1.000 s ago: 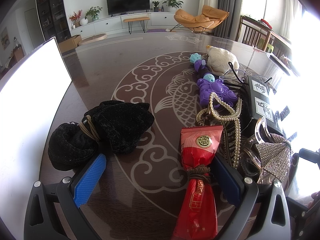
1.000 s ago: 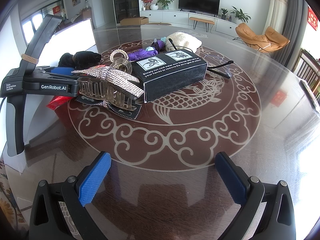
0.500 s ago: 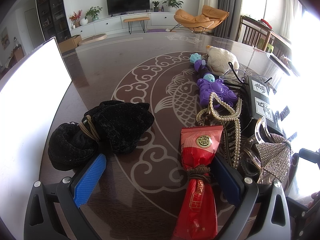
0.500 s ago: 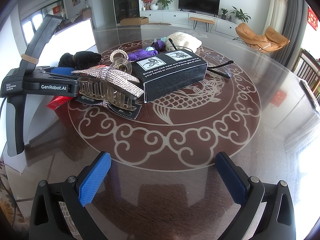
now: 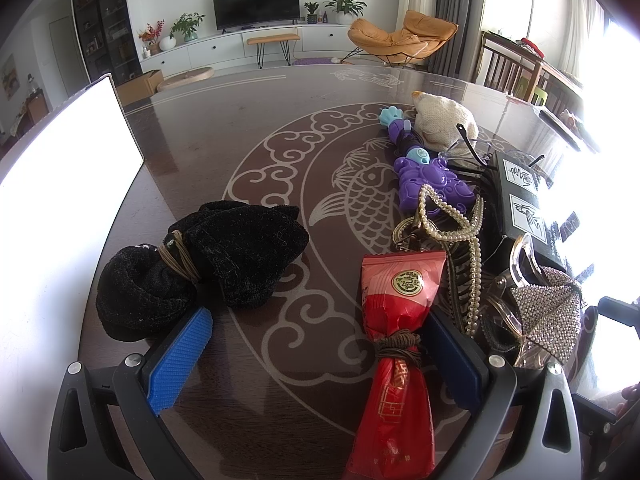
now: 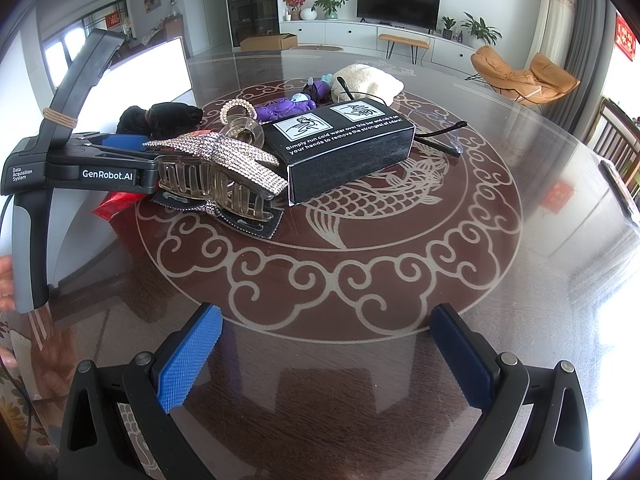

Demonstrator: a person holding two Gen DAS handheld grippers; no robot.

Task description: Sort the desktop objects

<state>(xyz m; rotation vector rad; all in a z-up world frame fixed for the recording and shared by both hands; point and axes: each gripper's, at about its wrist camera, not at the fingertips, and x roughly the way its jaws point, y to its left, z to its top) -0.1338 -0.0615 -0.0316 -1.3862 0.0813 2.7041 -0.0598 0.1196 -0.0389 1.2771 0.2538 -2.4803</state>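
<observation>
Crowded along the right side of the dark patterned table (image 5: 248, 184) lie a purple toy (image 5: 430, 178), a pearl strand (image 5: 460, 228), a black box (image 6: 344, 148) with white printing, a cream knitted pouch (image 5: 444, 124) and a rhinestone hair clip (image 6: 224, 164), all packed close together. A black fabric bundle (image 5: 200, 264) tied with a band sits apart on the left, just ahead of the left claw's blue pad. The left claw (image 5: 316, 344) is held low over the table, spread wide, with a red tied packet (image 5: 396, 360) lying between its fingers against the right one. The right claw (image 6: 328, 356) hovers over bare table, apart and holding nothing, well short of the box.
</observation>
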